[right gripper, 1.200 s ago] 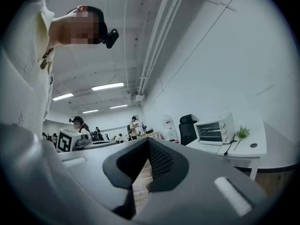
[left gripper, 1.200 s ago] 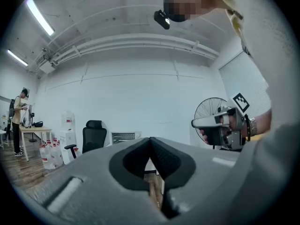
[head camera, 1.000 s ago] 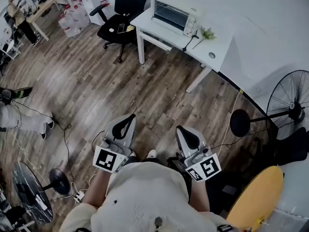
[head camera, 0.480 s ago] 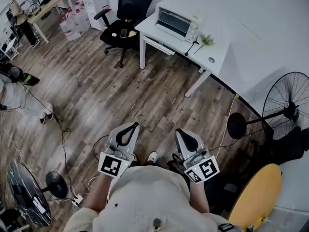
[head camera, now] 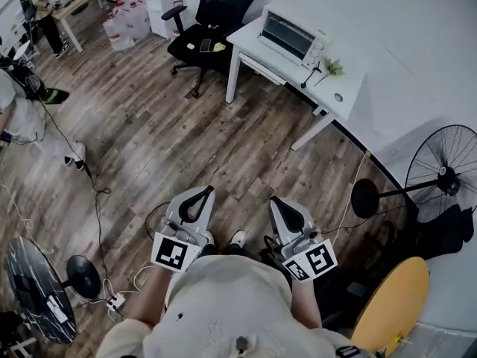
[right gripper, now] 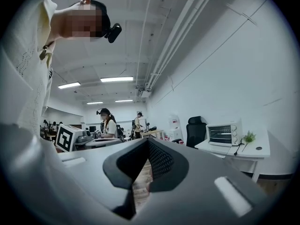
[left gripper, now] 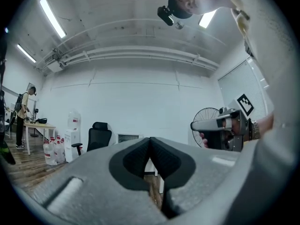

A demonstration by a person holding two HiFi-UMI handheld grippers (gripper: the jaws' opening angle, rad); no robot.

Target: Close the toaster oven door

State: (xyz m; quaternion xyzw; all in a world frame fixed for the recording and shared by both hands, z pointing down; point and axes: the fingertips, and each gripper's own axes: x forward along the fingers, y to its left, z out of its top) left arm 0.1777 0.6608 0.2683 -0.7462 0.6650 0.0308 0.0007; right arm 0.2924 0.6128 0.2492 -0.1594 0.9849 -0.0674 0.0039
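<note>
The oven (head camera: 291, 36) on the desk (head camera: 250, 37) is too small to read its knobs; right of the desk, a fan (head camera: 440, 170) is cropped.

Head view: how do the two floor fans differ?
The left fan stands on open floor beside a power strip; the right fan stands near the white wall. The left fan's base shows right of its cage; the right fan's, left of it. Both are black with round bases.
</note>
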